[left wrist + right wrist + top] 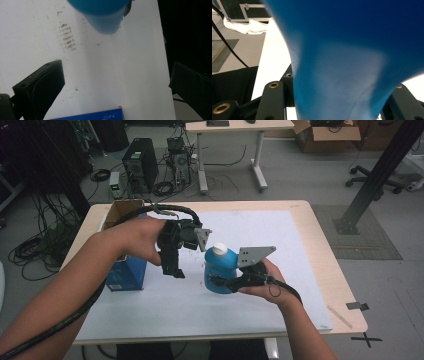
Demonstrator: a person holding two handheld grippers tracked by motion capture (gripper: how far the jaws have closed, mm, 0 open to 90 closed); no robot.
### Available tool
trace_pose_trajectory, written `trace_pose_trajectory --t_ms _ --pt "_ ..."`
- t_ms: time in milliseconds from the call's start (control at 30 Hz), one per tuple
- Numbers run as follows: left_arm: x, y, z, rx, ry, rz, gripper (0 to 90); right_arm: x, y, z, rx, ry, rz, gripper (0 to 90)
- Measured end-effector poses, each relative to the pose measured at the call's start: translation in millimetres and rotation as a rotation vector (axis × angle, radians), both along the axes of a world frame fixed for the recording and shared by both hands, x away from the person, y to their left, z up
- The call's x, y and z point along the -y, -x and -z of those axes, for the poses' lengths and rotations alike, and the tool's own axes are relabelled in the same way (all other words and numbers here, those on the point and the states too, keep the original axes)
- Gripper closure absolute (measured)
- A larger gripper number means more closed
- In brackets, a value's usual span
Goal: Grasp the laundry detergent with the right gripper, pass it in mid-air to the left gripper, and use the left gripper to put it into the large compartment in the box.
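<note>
A blue bottle (pixel 220 267) with a white cap is held upright just above the white sheet, near the table's middle. My right gripper (pixel 220 281) is shut on its lower body from the right. In the right gripper view the blue bottle (pixel 342 62) sits between the two black jaws. My left gripper (pixel 172 270) hangs to the left of the bottle and points down at the sheet, apart from it. In the left gripper view, the left gripper (pixel 117 87) is open with bare sheet between its jaws, and the bottle's base (pixel 102 17) is at the top edge.
A blue carton (pixel 127 272) stands at the left of the white sheet (pixel 250 310), with an open cardboard box (pixel 117 212) behind it. The blue carton's edge (pixel 100 116) lies just below the left jaws. Cables and a computer tower (pixel 140 165) sit on the floor beyond the table.
</note>
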State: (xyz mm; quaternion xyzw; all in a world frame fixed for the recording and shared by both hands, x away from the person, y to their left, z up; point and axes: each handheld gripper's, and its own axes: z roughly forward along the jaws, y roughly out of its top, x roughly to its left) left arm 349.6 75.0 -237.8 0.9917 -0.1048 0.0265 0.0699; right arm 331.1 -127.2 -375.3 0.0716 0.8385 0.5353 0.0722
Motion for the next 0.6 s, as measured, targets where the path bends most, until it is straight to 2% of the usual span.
trace_pose_trajectory --t_ms 433,600 --pt "10.1 -1.9 2.5 -0.011 -0.028 -0.001 0.3 -25.3 -5.3 8.8 0.003 0.022 -0.036 45.0" --pt "11.1 -1.6 2.7 -0.004 -0.022 0.009 0.4 -31.2 -5.7 10.4 0.003 0.023 -0.042 45.0"
